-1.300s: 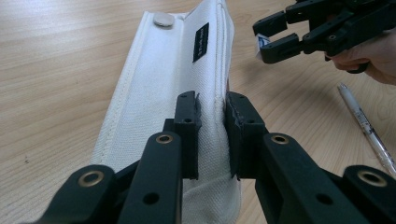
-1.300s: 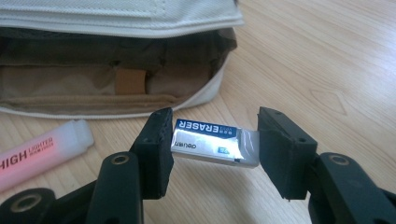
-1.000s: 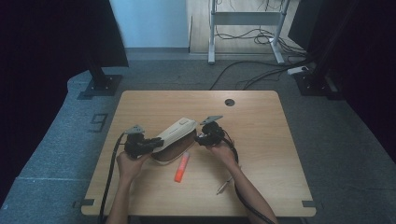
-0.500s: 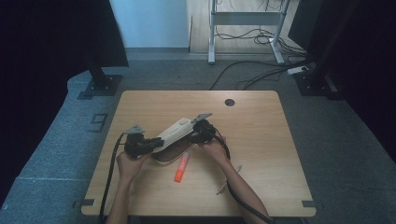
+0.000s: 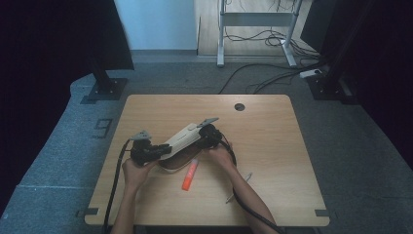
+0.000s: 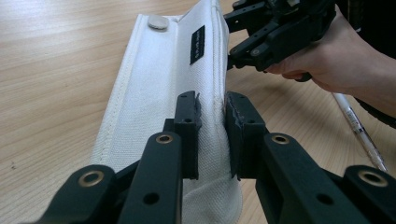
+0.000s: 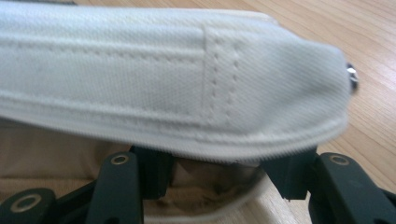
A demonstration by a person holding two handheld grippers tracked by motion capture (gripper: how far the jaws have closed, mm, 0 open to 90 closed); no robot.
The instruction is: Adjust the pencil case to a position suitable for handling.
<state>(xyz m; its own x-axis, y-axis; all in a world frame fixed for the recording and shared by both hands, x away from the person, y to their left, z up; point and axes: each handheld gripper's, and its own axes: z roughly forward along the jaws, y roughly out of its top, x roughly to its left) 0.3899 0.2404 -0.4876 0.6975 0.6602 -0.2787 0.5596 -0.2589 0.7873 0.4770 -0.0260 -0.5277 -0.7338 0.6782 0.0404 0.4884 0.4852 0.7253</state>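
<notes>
The left claw (image 6: pixel 212 135) is clamped on the white pouch (image 5: pixel 182 137), held above the bench (image 5: pixel 272 146). The right claw (image 7: pixel 217 172) stands half open under its flap; a snag could tug the pouch free.

A: What kind of place is this?

B: A recording lab or studio. A single wooden table (image 5: pixel 272 146) stands on grey carpet (image 5: pixel 370 161), with black curtains (image 5: pixel 53 44) at left and right.

A: What else supports that?

B: Loose cables (image 5: pixel 263 73) run across the far floor to a power strip (image 5: pixel 311 73), beside a metal desk frame (image 5: pixel 255 29).
</notes>
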